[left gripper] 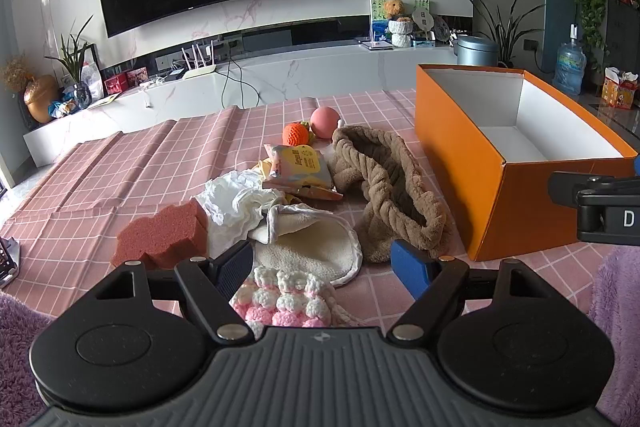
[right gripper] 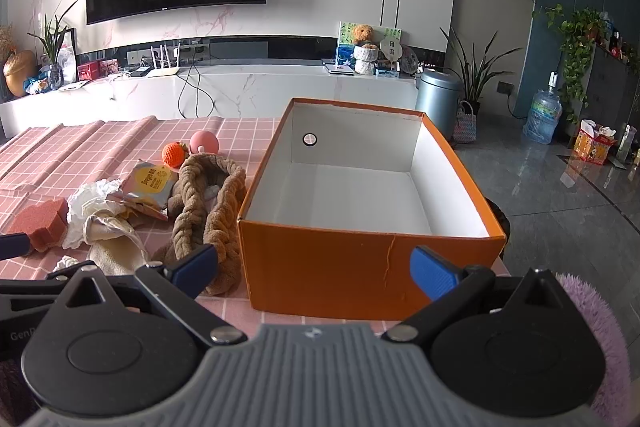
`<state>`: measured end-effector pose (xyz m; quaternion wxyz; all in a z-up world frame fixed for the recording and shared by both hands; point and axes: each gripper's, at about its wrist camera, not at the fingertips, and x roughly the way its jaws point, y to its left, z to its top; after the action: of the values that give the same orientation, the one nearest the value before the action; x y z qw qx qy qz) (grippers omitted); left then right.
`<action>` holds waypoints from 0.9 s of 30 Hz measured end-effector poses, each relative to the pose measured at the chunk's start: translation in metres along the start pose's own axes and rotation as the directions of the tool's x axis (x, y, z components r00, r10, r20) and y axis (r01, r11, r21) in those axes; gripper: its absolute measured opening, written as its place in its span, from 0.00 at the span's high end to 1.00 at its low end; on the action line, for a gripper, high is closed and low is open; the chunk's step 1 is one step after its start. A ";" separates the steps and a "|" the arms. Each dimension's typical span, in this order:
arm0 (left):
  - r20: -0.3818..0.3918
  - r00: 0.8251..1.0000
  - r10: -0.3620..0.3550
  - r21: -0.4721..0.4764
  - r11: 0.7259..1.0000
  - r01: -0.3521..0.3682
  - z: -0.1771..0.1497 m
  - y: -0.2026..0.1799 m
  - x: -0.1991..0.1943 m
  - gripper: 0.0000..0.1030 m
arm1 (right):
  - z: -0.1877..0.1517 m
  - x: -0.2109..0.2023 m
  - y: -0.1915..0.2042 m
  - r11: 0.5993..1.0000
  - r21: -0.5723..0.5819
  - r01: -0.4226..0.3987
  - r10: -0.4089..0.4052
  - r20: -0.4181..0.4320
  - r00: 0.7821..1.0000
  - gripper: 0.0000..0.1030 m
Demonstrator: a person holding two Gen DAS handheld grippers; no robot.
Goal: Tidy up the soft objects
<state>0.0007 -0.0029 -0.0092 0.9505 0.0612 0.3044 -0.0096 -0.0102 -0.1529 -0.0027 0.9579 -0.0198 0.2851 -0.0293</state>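
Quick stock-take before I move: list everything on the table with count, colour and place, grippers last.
box: 1, orange, white inside, empty, table's right
braided band: 1, brown, beside box
sponge: 1, red, left of pile
tissue: 1, white, crumpled, mid-pile
cloth pad: 1, cream, near edge
crochet piece: 1, pink-white, nearest
packet: 1, yellow, mid-pile
knit ball: 1, orange, far
ball: 1, pink, far
tablecloth: 1, pink check
left gripper: open
right gripper: open

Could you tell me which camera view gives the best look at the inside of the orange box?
The right wrist view: the orange box sits straight ahead, showing its bare white floor and all four inner walls. The left wrist view catches it obliquely at the right edge, with only part of the interior visible.
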 end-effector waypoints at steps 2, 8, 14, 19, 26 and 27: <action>0.000 1.000 -0.001 -0.001 1.000 0.001 0.000 0.000 0.000 0.10 | 0.000 0.000 0.000 1.000 -0.001 -0.001 0.001 -0.001 1.000 0.02; -0.001 1.000 0.000 0.000 1.000 0.000 0.000 0.000 0.000 0.10 | 0.000 0.000 -0.001 1.000 -0.001 -0.001 0.001 -0.003 1.000 0.02; -0.001 1.000 0.000 0.000 1.000 0.000 0.000 0.000 0.000 0.10 | 0.000 0.001 -0.001 1.000 0.000 0.002 -0.002 -0.007 1.000 0.02; -0.001 1.000 -0.001 0.000 1.000 0.001 0.000 0.000 0.000 0.10 | 0.000 0.002 -0.001 1.000 0.001 0.004 -0.004 -0.013 1.000 0.02; -0.002 1.000 -0.002 -0.001 1.000 0.002 0.000 0.000 0.000 0.10 | 0.000 0.005 -0.002 1.000 0.005 0.008 -0.008 -0.023 1.000 0.02; -0.002 1.000 0.000 0.000 1.000 0.000 0.000 0.000 0.000 0.10 | 0.000 0.005 -0.002 1.000 0.005 0.008 -0.008 -0.024 1.000 0.02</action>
<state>0.0008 -0.0027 -0.0088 0.9503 0.0611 0.3051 -0.0097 -0.0065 -0.1549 -0.0054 0.9543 -0.0180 0.2963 -0.0342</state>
